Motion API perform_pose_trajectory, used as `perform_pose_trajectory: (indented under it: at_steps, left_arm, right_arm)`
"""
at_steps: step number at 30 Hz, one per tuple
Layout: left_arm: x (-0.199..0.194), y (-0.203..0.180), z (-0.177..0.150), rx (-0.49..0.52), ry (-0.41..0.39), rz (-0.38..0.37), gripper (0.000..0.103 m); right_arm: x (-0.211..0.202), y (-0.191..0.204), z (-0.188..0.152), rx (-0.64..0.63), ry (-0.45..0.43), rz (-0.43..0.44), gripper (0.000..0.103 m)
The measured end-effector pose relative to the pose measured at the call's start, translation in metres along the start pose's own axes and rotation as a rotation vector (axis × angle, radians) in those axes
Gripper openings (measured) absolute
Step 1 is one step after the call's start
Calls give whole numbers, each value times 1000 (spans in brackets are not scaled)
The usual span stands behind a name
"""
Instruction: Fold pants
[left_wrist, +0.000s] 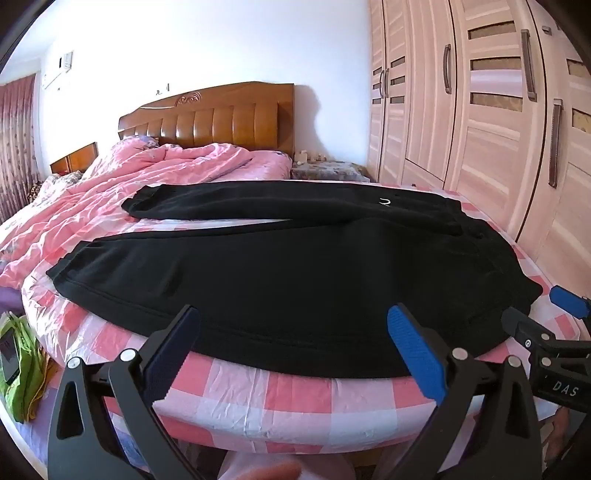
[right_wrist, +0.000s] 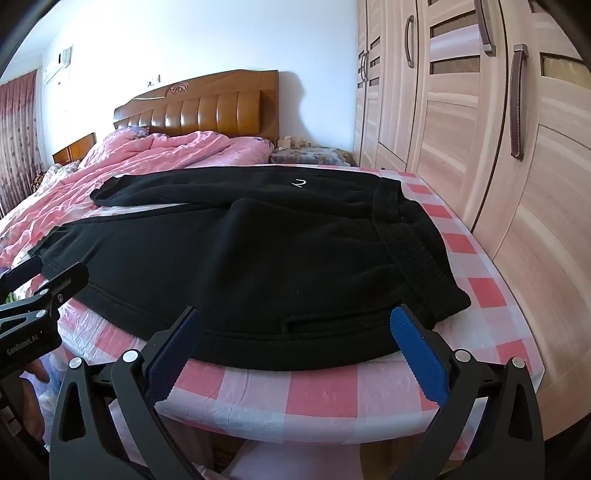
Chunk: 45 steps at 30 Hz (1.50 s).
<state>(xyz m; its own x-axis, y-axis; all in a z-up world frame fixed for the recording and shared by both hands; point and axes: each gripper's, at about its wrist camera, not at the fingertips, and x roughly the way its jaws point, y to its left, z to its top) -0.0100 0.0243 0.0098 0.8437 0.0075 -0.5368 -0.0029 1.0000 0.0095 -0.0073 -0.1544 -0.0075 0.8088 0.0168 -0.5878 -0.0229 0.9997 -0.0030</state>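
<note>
A pair of black fleece pants (left_wrist: 280, 280) is seen spread flat across the foot of a bed covered by a pink-and-white checked sheet (left_wrist: 295, 398). The two legs are laid towards the left, slightly parted, with a strip of sheet showing between them; the ribbed elastic waistband (right_wrist: 413, 258) is turned towards the right, near the edge of the bed beside the pale wood-grain wardrobe (right_wrist: 480, 147). A small white mark is visible on the farther leg. The near hem of the pants lies just inside the bed's front edge.

The left gripper (left_wrist: 291, 347), with black arms and blue ribbed pads, is held over the front edge of the bed with its jaws spread wide apart; nothing is caught between them, and the pants' near edge is seen just beyond the fingertips. The right gripper (right_wrist: 295, 343) is held likewise, jaws fully parted and empty, in front of the waist end of the pants, close to a pocket slit.

Farther back, a rumpled pink quilt (left_wrist: 147, 173) is heaped on the bed before a carved brown wooden headboard (left_wrist: 210, 118). A low bedside cabinet with a few small items on top, too small to identify, stands between bed and wardrobe. The wardrobe doors are closed, so their contents cannot be told.
</note>
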Motion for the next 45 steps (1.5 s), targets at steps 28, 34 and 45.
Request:
perform_pose_trajectory:
  at_steps: [28,34,45]
  left_arm:
    - [2,9,-3,-27,11,16,102]
    - [7,11,-5,-33,37,19,102]
    - [31,8,-8,16,119,-29,102]
  right_arm:
    - [2,2,-6,5,0,0,99]
    - [4,-1,-8,10,6,5,99]
    - [24,-18,9,5,-16,9,99]
